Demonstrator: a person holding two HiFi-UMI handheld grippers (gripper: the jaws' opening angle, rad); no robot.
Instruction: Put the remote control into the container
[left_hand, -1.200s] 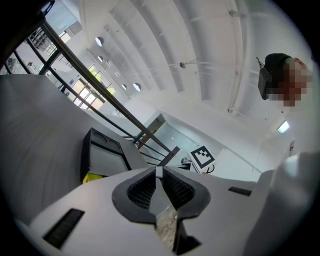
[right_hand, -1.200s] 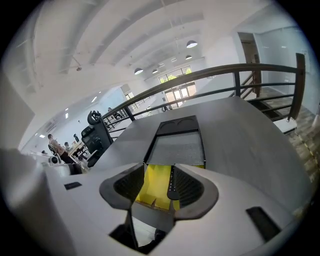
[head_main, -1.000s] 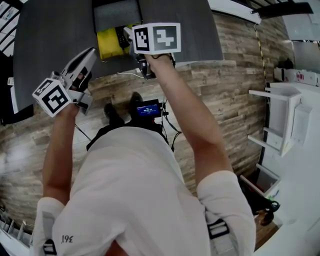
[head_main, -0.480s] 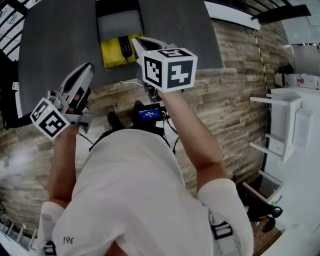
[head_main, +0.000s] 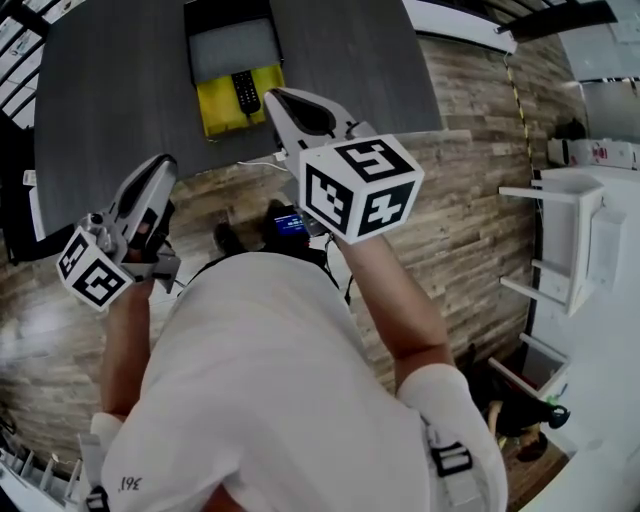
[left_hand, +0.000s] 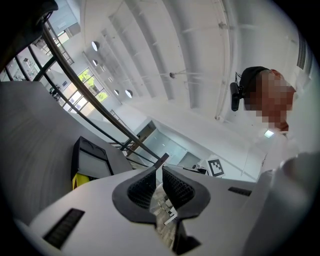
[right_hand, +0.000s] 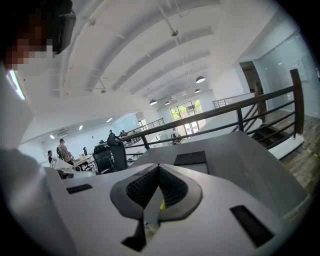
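A black remote control (head_main: 243, 92) lies in the yellow tray (head_main: 222, 110) of a black-rimmed container (head_main: 232, 12) on the dark grey table (head_main: 110, 90). My right gripper (head_main: 270, 96) hangs just right of the tray, raised above the table edge, shut with nothing in it. In the right gripper view its jaws (right_hand: 159, 167) meet, with the container (right_hand: 190, 159) beyond them. My left gripper (head_main: 167, 160) hovers off the table's near edge, left of the container. Its jaws (left_hand: 163, 165) look shut and hold nothing. The container (left_hand: 92, 159) shows at the left in the left gripper view.
Wood-plank floor (head_main: 470, 170) runs below the table's near edge. A white shelf unit (head_main: 560, 240) stands at the right. A small device with a blue screen (head_main: 290, 222) hangs at the person's waist. A black railing (right_hand: 240, 112) runs behind the table, with desks and people (right_hand: 64, 150) beyond.
Both grippers have drawn back from the table toward the person and risen. The right one left the container. The remote stays in the yellow tray.
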